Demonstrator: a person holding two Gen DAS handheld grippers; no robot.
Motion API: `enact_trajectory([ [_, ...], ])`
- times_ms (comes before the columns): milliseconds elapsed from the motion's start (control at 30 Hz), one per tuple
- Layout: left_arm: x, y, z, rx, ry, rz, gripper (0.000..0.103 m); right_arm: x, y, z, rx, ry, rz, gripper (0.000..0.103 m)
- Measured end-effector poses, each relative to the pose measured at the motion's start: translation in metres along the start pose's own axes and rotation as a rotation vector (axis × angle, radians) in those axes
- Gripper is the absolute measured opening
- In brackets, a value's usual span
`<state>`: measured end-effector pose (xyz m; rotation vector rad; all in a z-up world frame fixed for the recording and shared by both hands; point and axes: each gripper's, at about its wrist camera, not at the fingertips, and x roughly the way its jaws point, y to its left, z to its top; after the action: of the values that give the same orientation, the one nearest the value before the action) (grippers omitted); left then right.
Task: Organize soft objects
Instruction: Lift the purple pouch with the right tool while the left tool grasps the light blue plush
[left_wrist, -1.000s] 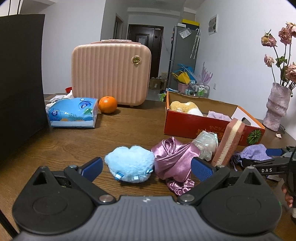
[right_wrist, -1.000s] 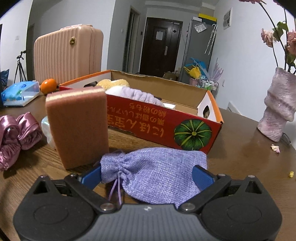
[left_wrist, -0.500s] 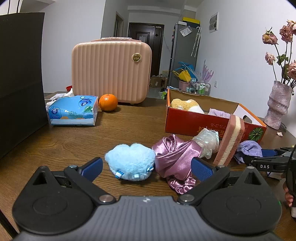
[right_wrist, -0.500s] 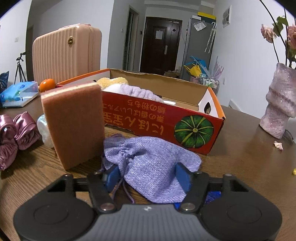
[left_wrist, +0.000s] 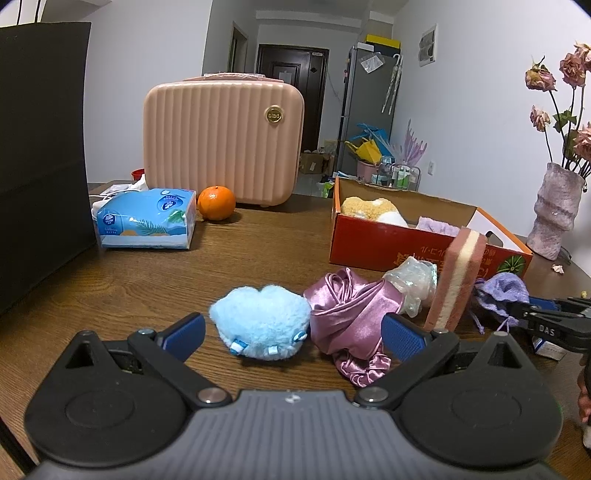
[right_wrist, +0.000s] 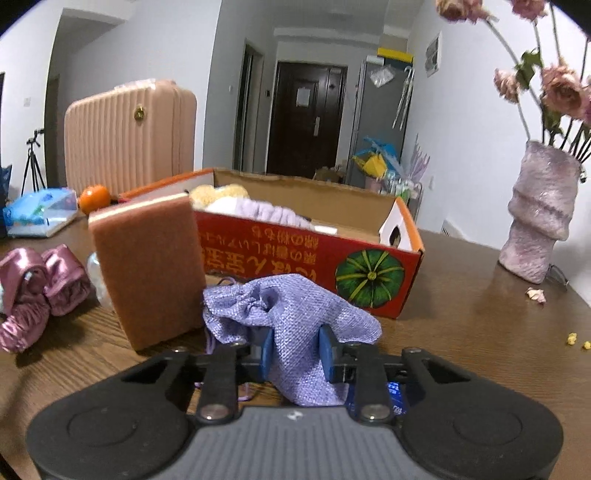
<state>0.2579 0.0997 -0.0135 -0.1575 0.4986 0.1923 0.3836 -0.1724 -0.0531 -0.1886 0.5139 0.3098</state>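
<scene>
Jaws having just been closing, my right gripper (right_wrist: 294, 354) is pinching the limp lilac pouch (right_wrist: 291, 314) mid-body between its pads, left gripper (left_wrist: 293, 332) idling open.

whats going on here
A person with a gripper in each hand is sorting soft things into the red cardboard box. The right gripper has just closed on the purple drawstring pouch. The left gripper is open near the blue plush and pink satin scrunchie.
</scene>
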Motion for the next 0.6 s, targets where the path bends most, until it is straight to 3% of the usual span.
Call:
enact_trajectory([
  [600,-0.003,-0.006,-0.003,0.021,-0.007,-0.017,0.103,-0.076,0.003,-0.014,0.078,-0.172,-0.039,0.022],
])
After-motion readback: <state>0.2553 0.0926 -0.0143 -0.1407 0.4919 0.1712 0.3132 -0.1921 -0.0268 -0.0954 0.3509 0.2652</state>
